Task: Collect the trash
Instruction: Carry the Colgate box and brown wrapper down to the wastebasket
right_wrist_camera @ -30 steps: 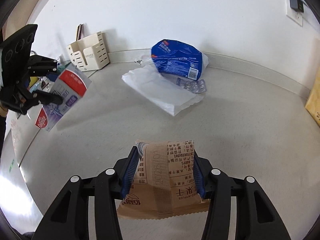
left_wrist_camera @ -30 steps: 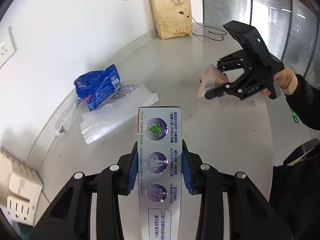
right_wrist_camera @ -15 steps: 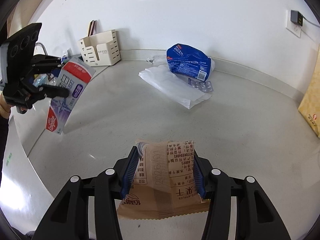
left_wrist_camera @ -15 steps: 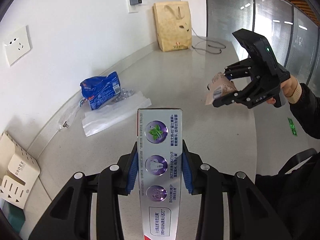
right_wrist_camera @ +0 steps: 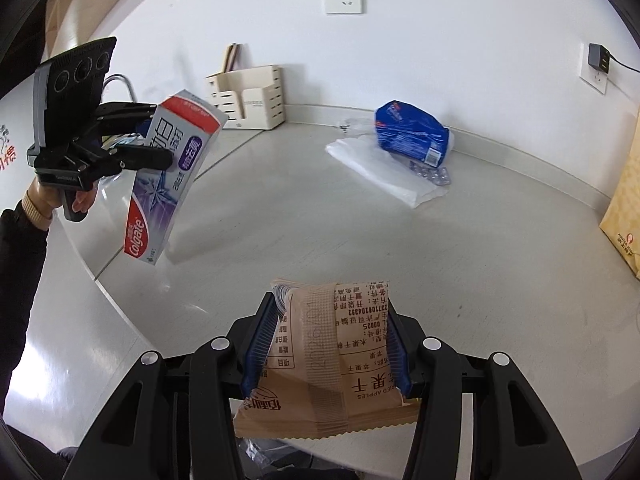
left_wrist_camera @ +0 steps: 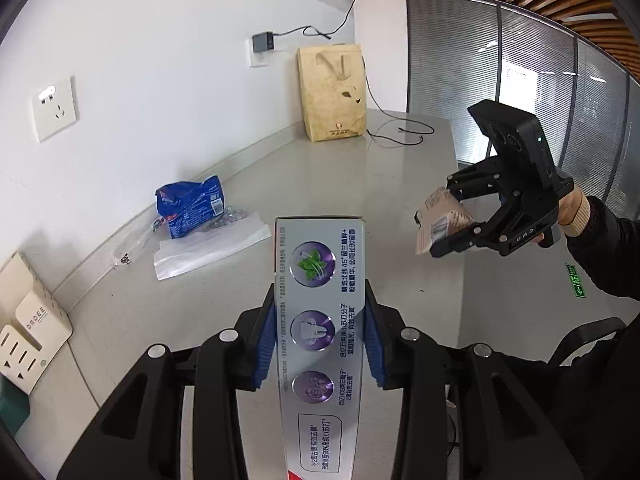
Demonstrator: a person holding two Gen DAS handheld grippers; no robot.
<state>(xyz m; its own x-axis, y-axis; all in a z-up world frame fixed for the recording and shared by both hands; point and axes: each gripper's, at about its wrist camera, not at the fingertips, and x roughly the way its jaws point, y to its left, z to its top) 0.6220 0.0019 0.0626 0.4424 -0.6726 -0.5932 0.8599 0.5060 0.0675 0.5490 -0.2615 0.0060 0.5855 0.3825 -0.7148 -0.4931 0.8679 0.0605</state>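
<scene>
My left gripper (left_wrist_camera: pixel 320 340) is shut on a grey and purple Colgate toothpaste box (left_wrist_camera: pixel 320 320), held in the air above the grey counter (left_wrist_camera: pixel 360 184); the box also shows in the right wrist view (right_wrist_camera: pixel 168 176). My right gripper (right_wrist_camera: pixel 326 344) is shut on a brown dried-apple snack packet (right_wrist_camera: pixel 332 364), also held above the counter; the packet shows in the left wrist view (left_wrist_camera: pixel 440 226). A blue packet (right_wrist_camera: pixel 410 134), a white plastic bag (right_wrist_camera: pixel 384 168) and a pill blister (right_wrist_camera: pixel 430 172) lie on the counter by the wall.
A beige paper bag (left_wrist_camera: pixel 334 92) stands at the far corner with a black cable (left_wrist_camera: pixel 396 136) beside it. A cream organiser (right_wrist_camera: pixel 250 96) stands against the wall. A tap (right_wrist_camera: pixel 118 82) shows behind the left gripper. The counter edge runs near me.
Both grippers have risen and pulled back from the counter with their items still held. The trash by the wall looks further away.
</scene>
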